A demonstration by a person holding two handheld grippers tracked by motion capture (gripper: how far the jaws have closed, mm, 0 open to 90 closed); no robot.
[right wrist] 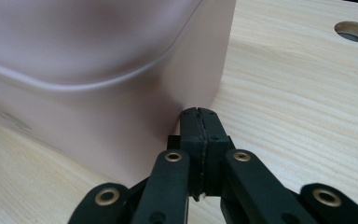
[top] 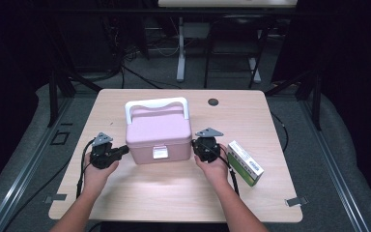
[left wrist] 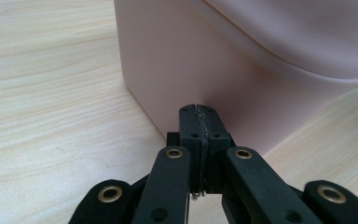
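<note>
A pink lidded box (top: 158, 135) with a white handle (top: 156, 104) and a white front clasp (top: 160, 152) stands in the middle of the wooden table (top: 174, 193). My left gripper (top: 123, 150) is shut with nothing in it, its tips against the box's left side wall (left wrist: 182, 70). In the left gripper view my left gripper (left wrist: 199, 109) has its jaws pressed together. My right gripper (top: 194, 143) is shut too and empty, tips at the box's right side wall (right wrist: 98, 116). The right gripper view shows my right gripper (right wrist: 199, 111) by the box's corner.
A green and white carton (top: 244, 163) lies on the table just right of my right hand. A round cable hole (top: 213, 102) sits near the table's far edge. Beyond the table stand desk legs (top: 180, 48) and cables on the floor.
</note>
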